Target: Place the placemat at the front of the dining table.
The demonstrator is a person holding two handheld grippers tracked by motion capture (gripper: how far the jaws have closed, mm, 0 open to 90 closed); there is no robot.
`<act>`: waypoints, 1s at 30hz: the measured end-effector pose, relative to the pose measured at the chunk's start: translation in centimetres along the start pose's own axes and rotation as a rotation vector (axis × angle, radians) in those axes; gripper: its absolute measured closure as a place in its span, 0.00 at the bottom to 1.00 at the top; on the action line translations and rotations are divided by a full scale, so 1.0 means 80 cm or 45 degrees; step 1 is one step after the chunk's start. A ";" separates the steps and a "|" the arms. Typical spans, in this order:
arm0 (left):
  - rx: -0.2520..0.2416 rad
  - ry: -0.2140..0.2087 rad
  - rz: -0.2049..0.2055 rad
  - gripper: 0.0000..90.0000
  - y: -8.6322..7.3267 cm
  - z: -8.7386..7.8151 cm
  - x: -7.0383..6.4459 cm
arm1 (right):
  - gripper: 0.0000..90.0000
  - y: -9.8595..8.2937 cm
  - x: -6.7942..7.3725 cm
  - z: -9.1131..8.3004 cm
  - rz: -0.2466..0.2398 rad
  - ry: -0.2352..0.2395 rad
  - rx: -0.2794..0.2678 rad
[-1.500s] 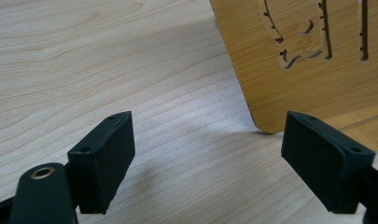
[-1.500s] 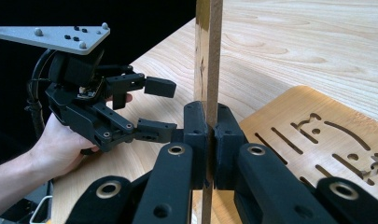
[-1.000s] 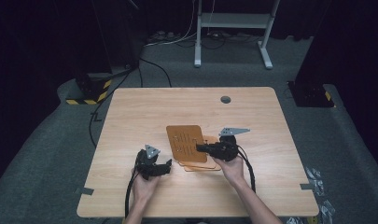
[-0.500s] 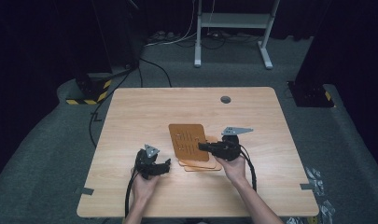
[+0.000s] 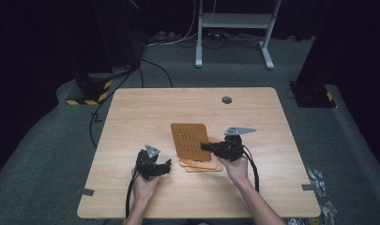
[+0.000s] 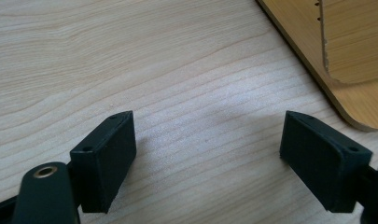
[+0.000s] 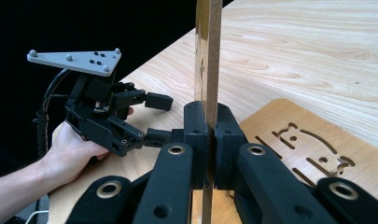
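The table (image 5: 145,117) is pale wood with a fine wavy grain and a smooth, matt finish. The lifted board (image 5: 190,141) is thin orange-brown wood or fibreboard with slots cut through it; its edge (image 7: 208,56) looks raw and slightly glossy. The boards lying flat (image 7: 312,154) show the same smooth, satin face. The right gripper (image 7: 209,140) is matt black plastic with brass-coloured rivets. The left gripper (image 7: 147,116) carries a matt grey plate (image 7: 74,59). The floor (image 5: 47,154) looks like rough grey carpet.
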State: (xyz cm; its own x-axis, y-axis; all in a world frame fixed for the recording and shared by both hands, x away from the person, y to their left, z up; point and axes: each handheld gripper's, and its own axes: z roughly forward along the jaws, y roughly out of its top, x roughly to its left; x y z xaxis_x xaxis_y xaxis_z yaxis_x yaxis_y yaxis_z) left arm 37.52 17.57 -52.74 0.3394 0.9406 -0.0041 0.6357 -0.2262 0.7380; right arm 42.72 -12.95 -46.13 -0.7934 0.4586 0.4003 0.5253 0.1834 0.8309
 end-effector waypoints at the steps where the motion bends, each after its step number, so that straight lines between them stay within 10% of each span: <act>1: 0.000 0.003 -0.004 0.21 0.000 0.000 0.000 | 0.97 0.001 0.000 0.000 0.000 0.000 -0.002; 30: -0.001 0.013 -0.011 0.20 0.000 0.001 0.001 | 0.97 0.007 -0.003 -0.025 -0.006 -0.040 -0.052</act>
State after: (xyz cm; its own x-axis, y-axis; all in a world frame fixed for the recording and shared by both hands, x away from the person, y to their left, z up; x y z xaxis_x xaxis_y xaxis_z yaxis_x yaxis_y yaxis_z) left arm 37.59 17.65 -52.77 0.3271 0.9450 -0.0035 0.6381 -0.2182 0.7384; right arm 42.59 -14.71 -45.01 -0.7855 0.4850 0.3844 0.5081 0.1507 0.8480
